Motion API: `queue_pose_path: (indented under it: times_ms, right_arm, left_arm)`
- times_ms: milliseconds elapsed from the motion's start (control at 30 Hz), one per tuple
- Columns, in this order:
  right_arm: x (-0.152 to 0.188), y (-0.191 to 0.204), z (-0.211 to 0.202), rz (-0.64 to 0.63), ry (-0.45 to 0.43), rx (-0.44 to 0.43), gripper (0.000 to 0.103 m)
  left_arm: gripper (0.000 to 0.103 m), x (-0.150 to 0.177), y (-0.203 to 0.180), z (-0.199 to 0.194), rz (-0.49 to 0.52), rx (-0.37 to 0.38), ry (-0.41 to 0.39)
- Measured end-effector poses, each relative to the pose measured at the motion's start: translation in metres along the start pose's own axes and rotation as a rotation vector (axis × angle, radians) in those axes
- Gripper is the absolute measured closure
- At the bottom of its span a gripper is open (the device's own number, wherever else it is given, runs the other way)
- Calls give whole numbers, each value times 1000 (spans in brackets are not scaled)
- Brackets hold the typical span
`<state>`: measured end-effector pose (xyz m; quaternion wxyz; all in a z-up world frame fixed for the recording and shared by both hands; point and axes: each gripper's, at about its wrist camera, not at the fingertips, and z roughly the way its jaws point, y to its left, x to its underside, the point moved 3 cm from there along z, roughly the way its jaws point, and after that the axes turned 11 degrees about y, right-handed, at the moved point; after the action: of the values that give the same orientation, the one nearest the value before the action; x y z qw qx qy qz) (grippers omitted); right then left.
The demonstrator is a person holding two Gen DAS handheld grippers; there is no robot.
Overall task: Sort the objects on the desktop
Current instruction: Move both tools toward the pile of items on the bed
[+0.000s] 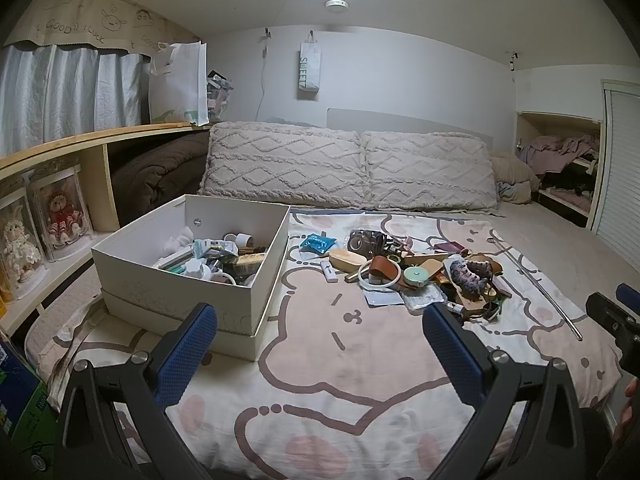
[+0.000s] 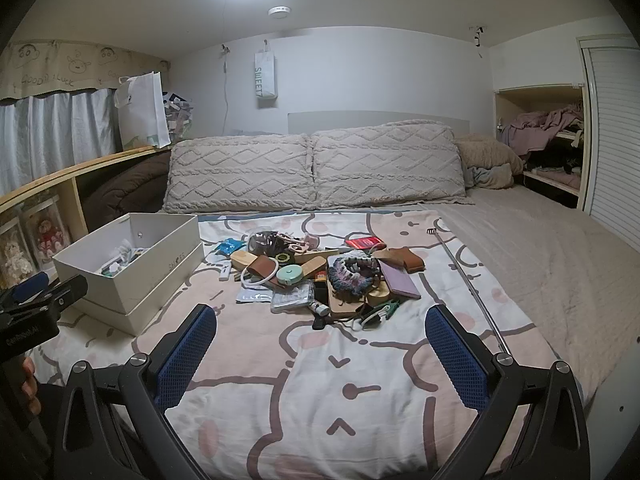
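A bed [image 2: 540, 240] with a cartoon-print sheet [image 2: 320, 380] carried a white box [image 1: 168, 276] on its lid at the left, a heap of small objects [image 2: 320, 276] mid-sheet, a metal rod [image 2: 472, 284] beside it, and two knitted pillows [image 2: 312, 168] behind

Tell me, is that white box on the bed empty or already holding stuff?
Partly filled. The lidless box holds a jumble of small items that stays below its rim, while a pile lies on the blanket beside it.

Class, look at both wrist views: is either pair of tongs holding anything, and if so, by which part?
Nothing is held. The left tongs and right tongs stand wide open above the blanket.
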<state>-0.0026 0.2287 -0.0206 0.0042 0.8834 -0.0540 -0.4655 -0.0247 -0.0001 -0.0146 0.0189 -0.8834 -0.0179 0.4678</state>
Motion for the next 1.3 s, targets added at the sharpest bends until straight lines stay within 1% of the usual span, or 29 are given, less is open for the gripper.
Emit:
queue_pose_path:
  times_ms: [900, 1300]
  right_arm:
    - [-3, 2, 0, -12, -2, -4, 0]
    - [0, 5, 17, -15, 47, -8, 0]
  left_arm:
    - [0, 1, 2, 1, 6, -6, 7]
    - [0, 3, 3, 16, 10, -14, 51]
